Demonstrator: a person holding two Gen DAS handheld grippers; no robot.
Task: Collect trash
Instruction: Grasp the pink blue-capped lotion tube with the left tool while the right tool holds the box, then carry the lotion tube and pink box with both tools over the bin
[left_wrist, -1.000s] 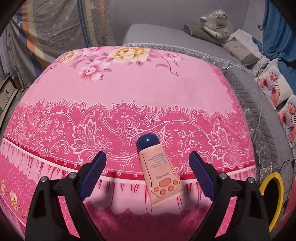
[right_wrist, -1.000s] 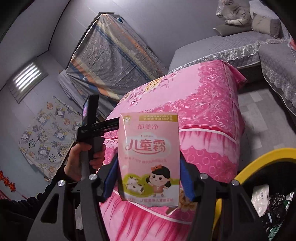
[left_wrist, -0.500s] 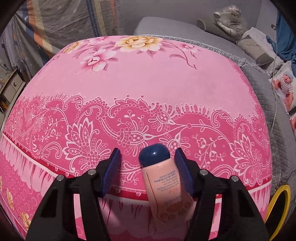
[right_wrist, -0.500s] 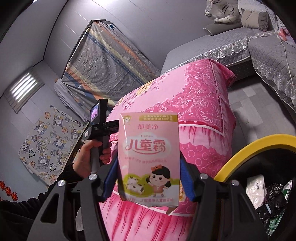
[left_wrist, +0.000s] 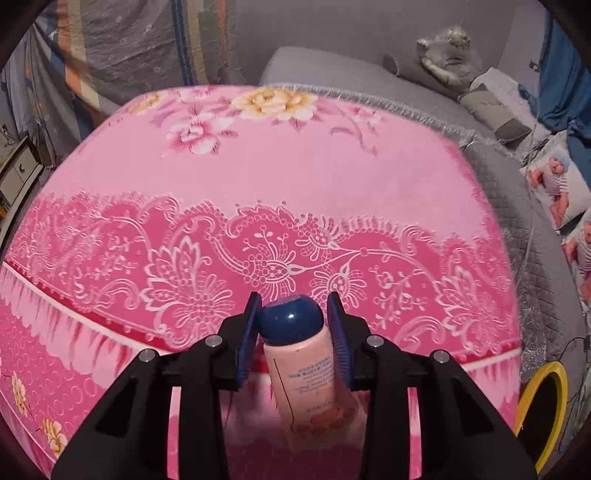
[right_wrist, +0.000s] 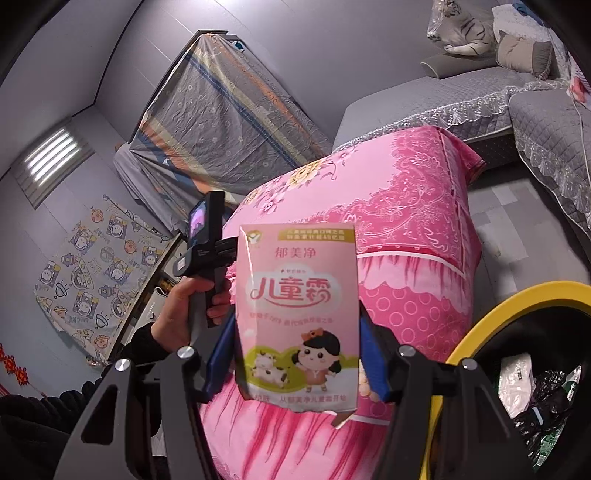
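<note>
A pink cream tube (left_wrist: 306, 376) with a dark blue cap (left_wrist: 290, 319) lies at the near edge of the pink flowered bedspread (left_wrist: 280, 184). My left gripper (left_wrist: 293, 314) points down at it, jaws closing, and the blue pads touch the cap on both sides. My right gripper (right_wrist: 295, 332) is shut on a pink cartoon-printed packet (right_wrist: 299, 306), held upright in the air beside the bed. The right wrist view also shows the left gripper's handle (right_wrist: 207, 254) in a person's hand (right_wrist: 181, 310).
A black bin with a yellow rim (right_wrist: 517, 295), holding bags and wrappers, stands at the bed's corner (left_wrist: 554, 373). A grey quilted sofa (right_wrist: 546, 118) with cushions and a plush tiger runs behind. A covered frame leans on the wall (right_wrist: 221, 110).
The left jaws came in from wide apart to the tube's cap, and the gripper slid forward over the tube. The right gripper rose a little with the packet; the bin shows larger.
</note>
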